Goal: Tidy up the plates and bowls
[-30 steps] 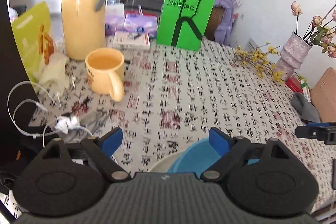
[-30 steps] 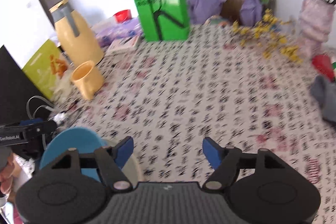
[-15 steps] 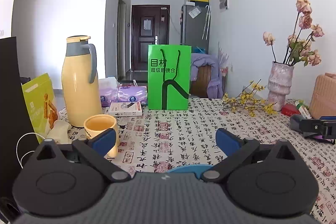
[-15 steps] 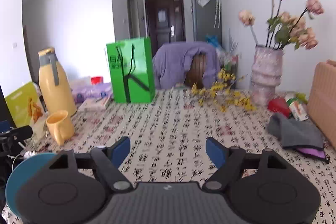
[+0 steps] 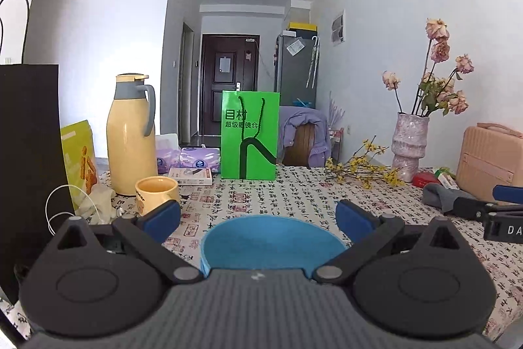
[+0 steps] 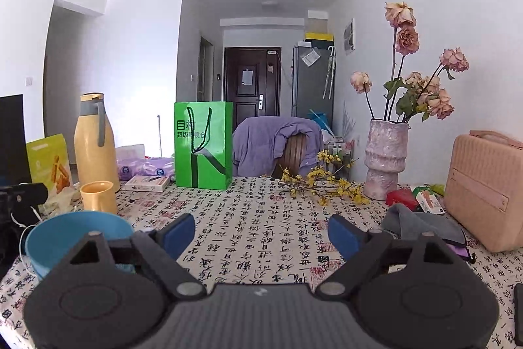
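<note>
Left wrist: left gripper (image 5: 258,218) pointed nearly level across the table (image 5: 294,185), jaws spread as wide as they go, blue pads clear of everything, nothing held. Blue bowl (image 5: 273,242) sat on the table right in front of the gripper body, low between the two fingers but touched by neither. Looked like the approach step for a first pick; no plates visible in this view, so sorting seemed barely begun. Next move would need the gripper tipped down and one finger put inside the rim, one outside, before closing. Right gripper's finger showed at the right edge (image 5: 503,205), well apart from the bowl.

Right wrist: right gripper (image 6: 261,233) jaws had just been opening, stood wide, only bare tablecloth between the pads, nothing held. Same blue bowl (image 6: 65,234) lay to its left, partly hidden behind the left finger linkage; contact couldn't be told, it looked just beside. Yellow mug (image 6: 98,197) stood just behind the bowl: judged a collision risk on a sweep in
</note>
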The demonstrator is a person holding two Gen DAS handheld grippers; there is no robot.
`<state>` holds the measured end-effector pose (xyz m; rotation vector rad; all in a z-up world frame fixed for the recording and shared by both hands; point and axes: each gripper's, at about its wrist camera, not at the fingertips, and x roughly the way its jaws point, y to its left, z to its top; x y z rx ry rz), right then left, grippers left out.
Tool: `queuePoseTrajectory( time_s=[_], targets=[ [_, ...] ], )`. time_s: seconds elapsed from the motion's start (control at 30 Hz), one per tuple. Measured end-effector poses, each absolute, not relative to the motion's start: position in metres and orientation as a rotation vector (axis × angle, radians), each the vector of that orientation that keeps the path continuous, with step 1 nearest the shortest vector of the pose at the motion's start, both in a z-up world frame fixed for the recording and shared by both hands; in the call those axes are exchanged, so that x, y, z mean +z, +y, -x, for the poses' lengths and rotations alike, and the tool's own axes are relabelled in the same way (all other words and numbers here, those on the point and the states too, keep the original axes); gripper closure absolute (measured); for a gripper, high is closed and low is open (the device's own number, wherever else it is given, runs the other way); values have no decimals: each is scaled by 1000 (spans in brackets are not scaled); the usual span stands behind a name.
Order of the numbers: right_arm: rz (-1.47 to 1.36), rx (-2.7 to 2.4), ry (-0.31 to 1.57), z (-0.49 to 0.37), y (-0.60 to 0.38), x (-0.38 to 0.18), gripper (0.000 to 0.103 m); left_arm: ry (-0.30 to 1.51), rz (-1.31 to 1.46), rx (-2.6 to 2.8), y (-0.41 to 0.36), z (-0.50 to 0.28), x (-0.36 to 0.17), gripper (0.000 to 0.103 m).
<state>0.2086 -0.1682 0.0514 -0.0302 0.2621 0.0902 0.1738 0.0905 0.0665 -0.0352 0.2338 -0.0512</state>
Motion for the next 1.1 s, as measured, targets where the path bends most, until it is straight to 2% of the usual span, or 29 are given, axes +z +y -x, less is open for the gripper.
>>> queuePoseTrajectory(
  time_s=[0.3,0.73,1.1],
  targets=[
    [42,105,245,-127,-163,30,9,246,41,-77,85,-98,36,0],
    [-11,67,202,-11,-150,-14,9,271,-9,-47,81,-13,-1,0],
    [-21,104,251,-11,-148,-23,9,264,11,-56,79,-9,0,0]
  ],
)
